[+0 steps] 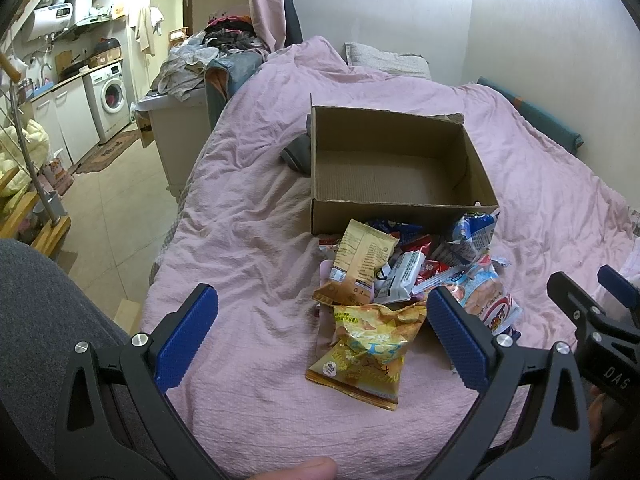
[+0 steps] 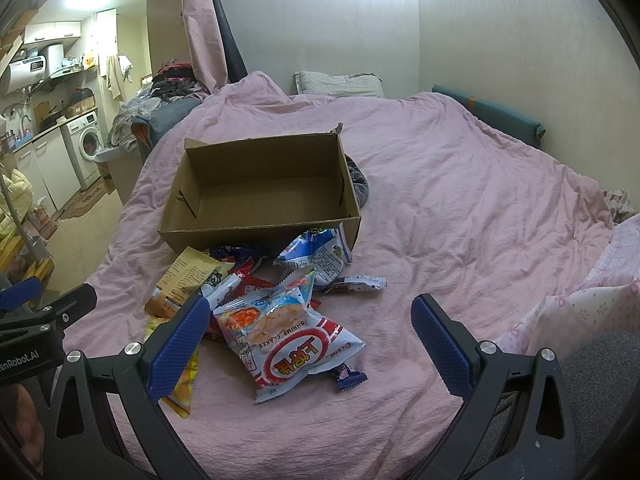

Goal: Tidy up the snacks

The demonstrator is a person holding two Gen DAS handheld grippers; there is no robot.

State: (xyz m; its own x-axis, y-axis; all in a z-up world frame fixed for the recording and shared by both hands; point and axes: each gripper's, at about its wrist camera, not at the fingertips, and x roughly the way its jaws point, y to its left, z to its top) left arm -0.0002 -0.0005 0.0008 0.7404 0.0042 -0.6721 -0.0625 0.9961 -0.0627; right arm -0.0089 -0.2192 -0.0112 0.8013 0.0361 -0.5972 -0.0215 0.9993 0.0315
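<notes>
The left gripper (image 1: 322, 332) and the right gripper (image 2: 310, 340) are both spread wide. Crinkled foil snack bags (image 2: 288, 332) lie low in the frame before a rectangular cardboard box (image 2: 256, 236) on the wrinkled pink sheet (image 2: 460, 208).

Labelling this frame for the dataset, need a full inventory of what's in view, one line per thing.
cardboard box: one, brown, open and empty, on the bed beyond the snacks
shrimp flakes bag: one, white, red and blue, nearest in the right wrist view
yellow chip bag: one, yellow, nearest in the left wrist view
tan packet: one, tan, back side up, by the box front
blue-white bag: one, against the box's front corner
small wrappers: several, mixed colours, in the pile; count unclear
bedcover: one, pink, under everything
pillow: one, grey, at the wall
washing machine: one, white, far left
left tongs: open, blue pads, empty
right tongs: open, blue pads, empty
</notes>
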